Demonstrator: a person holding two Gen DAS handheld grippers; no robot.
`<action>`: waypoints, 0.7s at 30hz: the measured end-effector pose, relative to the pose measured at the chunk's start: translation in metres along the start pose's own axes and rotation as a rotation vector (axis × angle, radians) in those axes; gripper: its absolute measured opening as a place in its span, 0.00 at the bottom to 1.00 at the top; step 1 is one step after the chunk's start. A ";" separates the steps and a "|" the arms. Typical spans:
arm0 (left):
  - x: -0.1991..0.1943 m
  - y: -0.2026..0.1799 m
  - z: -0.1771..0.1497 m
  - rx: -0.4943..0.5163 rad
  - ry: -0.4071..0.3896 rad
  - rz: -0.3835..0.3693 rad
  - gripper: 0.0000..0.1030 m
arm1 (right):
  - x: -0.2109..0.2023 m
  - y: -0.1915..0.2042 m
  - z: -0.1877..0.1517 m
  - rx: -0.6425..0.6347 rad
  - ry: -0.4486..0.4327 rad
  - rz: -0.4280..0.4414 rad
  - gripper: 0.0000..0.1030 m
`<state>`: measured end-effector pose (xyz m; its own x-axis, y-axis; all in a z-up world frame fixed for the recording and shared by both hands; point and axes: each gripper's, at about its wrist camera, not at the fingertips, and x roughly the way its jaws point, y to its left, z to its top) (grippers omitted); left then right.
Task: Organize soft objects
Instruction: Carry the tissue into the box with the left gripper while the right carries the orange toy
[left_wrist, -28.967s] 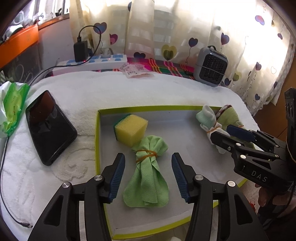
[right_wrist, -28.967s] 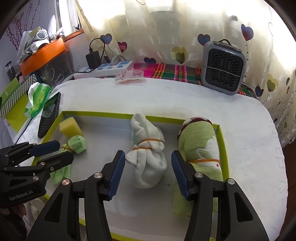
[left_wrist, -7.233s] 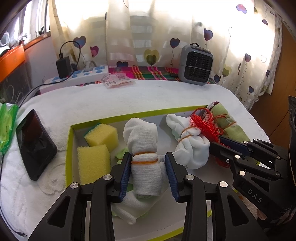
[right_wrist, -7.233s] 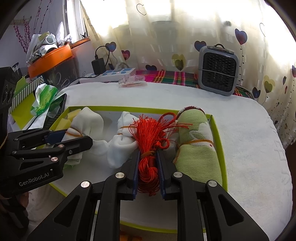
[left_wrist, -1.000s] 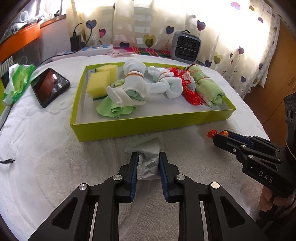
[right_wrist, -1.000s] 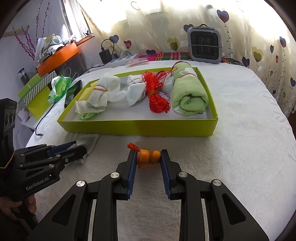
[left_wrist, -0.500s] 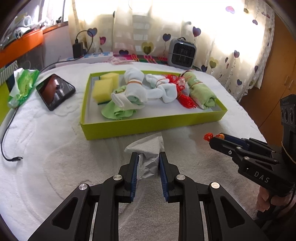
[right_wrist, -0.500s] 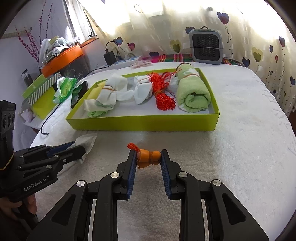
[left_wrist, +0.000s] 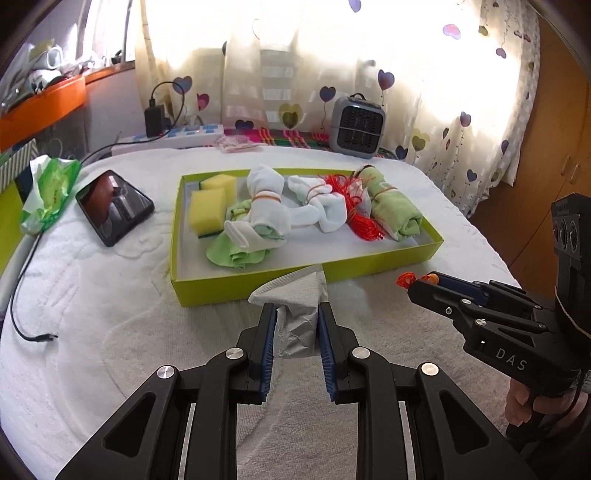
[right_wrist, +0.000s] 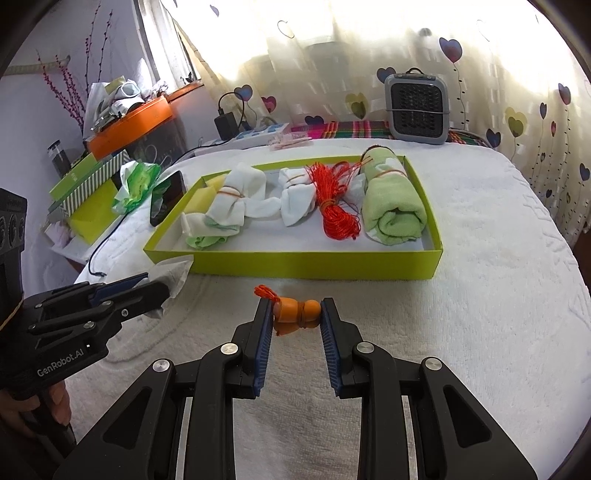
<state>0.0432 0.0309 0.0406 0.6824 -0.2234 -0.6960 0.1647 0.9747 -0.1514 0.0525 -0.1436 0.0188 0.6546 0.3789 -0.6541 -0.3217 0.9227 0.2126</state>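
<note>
A crumpled white-grey tissue wad (left_wrist: 299, 314) is sitting clamped between the blue-padded fingers of the left gripper (left_wrist: 297, 321), held above the white towelling cover (left_wrist: 110, 295) just in front of the near wall of the shallow lime-green cardboard tray (left_wrist: 362, 264). The right gripper (right_wrist: 297, 314) is pinching a small orange plush toy with a red thread tuft (right_wrist: 293, 308), its fingers pressing on both ends of the toy, also just short of the tray's near wall.

Inside the tray, several soft things are lying in a row: two yellow sponge blocks (left_wrist: 208, 208) at the left end, a flat light-green cloth (left_wrist: 236, 251) partly under a white sock bundle tied with an orange band (left_wrist: 264, 210), a second white banded sock bundle (left_wrist: 317, 205), a skein of red-orange cord (left_wrist: 360, 218), and a rolled green towel (left_wrist: 393, 210) against the right wall.

Left of the tray, a black smartphone (left_wrist: 114, 206) is resting on the cover beside a green-and-white plastic bag (left_wrist: 48, 192). Behind, a small grey fan heater (left_wrist: 358, 125) and a white power strip (left_wrist: 173, 136) are standing before heart-printed curtains (left_wrist: 424, 74).
</note>
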 end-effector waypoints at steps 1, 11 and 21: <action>0.000 0.000 0.001 0.000 -0.003 0.000 0.20 | 0.000 0.000 0.001 -0.001 -0.002 0.000 0.27; 0.001 0.001 0.013 0.006 -0.022 -0.007 0.20 | 0.002 0.002 0.015 -0.005 -0.022 -0.006 0.27; 0.006 0.004 0.029 0.001 -0.042 -0.006 0.20 | 0.007 -0.006 0.028 0.014 -0.038 -0.007 0.27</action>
<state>0.0683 0.0330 0.0566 0.7109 -0.2293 -0.6649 0.1693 0.9734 -0.1546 0.0780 -0.1447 0.0330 0.6828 0.3742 -0.6275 -0.3071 0.9263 0.2182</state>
